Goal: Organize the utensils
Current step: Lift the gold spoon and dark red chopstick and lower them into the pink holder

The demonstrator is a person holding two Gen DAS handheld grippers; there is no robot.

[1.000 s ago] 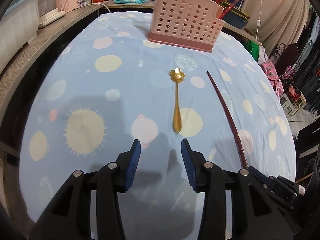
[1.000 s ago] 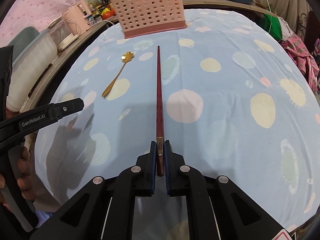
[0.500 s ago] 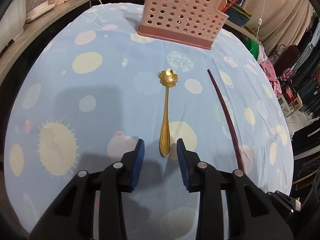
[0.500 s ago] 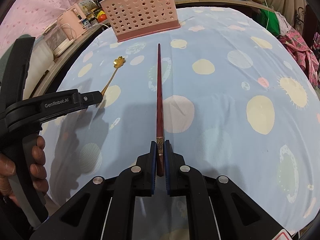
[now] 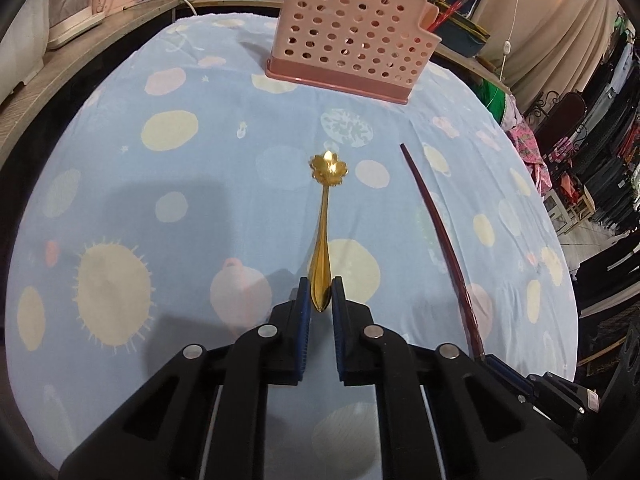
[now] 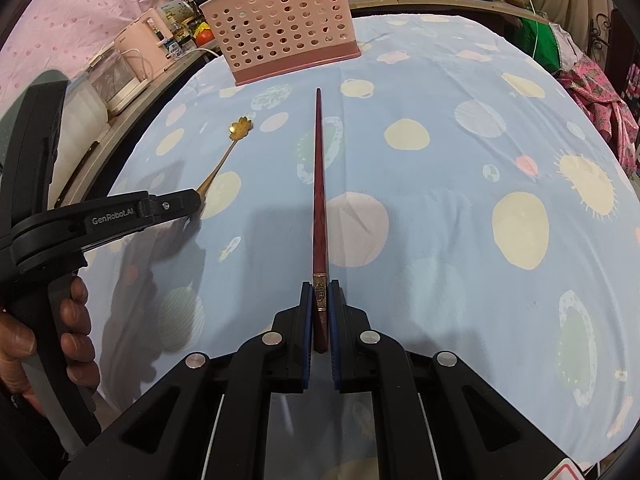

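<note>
A gold spoon (image 5: 323,236) with a flower-shaped bowl lies on the blue spotted tablecloth (image 5: 168,208), handle toward me. My left gripper (image 5: 320,294) is closing, and its blue pads sit against both sides of the handle's end. From the right wrist view, the left gripper (image 6: 188,202) covers the end of the gold spoon (image 6: 224,160). My right gripper (image 6: 320,290) is shut on the thick end of a dark red chopstick (image 6: 319,184), which points toward the pink perforated utensil basket (image 6: 280,36). The same chopstick (image 5: 436,232) and basket (image 5: 352,32) show in the left wrist view.
A wooden counter (image 5: 80,52) along the left carries a pink appliance (image 6: 144,44), tomatoes and packets. A person's hand (image 6: 76,332) holds the left gripper's handle. Clothes racks (image 5: 600,152) and a chair stand beyond the table's right edge. Pots and red utensils sit behind the basket.
My left gripper has moved forward onto the spoon's handle end, and its jaws have narrowed from wide open to close around it. The right gripper and chopstick have stayed put.
</note>
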